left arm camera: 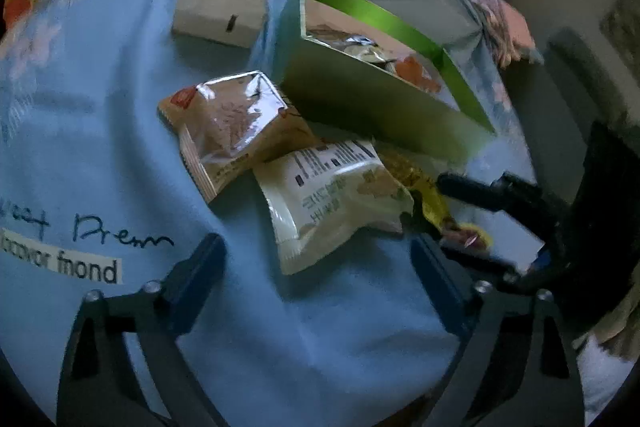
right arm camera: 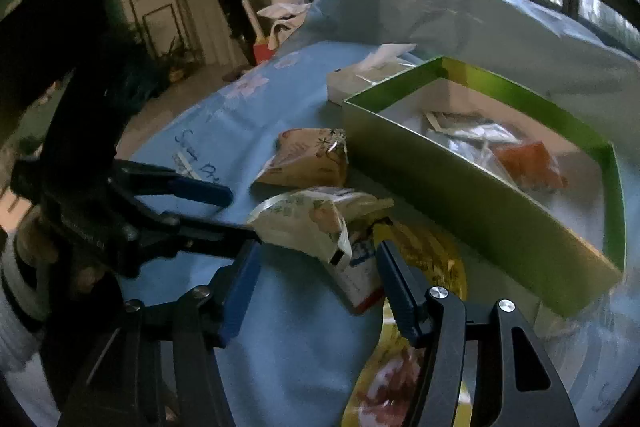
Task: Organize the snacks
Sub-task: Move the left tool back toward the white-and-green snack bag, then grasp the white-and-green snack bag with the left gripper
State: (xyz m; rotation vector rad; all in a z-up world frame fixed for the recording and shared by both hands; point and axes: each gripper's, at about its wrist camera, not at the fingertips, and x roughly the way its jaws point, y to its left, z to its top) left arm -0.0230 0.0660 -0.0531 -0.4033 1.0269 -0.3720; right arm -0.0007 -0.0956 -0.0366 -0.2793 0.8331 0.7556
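Three loose packets beside green box [right arm camera: 472, 187], overlapping. Both claws apart: left claw [left arm camera: 316, 259] around white packet [left arm camera: 336, 199], right claw [right arm camera: 316, 283] empty. Risk: dragging yellow packet [left arm camera: 420, 183] along.

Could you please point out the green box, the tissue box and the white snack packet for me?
green box [right arm camera: 460, 179], right wrist view, on its near outer wall.
tissue box [left arm camera: 218, 15], left wrist view, on its side face.
white snack packet [left arm camera: 332, 199], left wrist view, on its printed middle.
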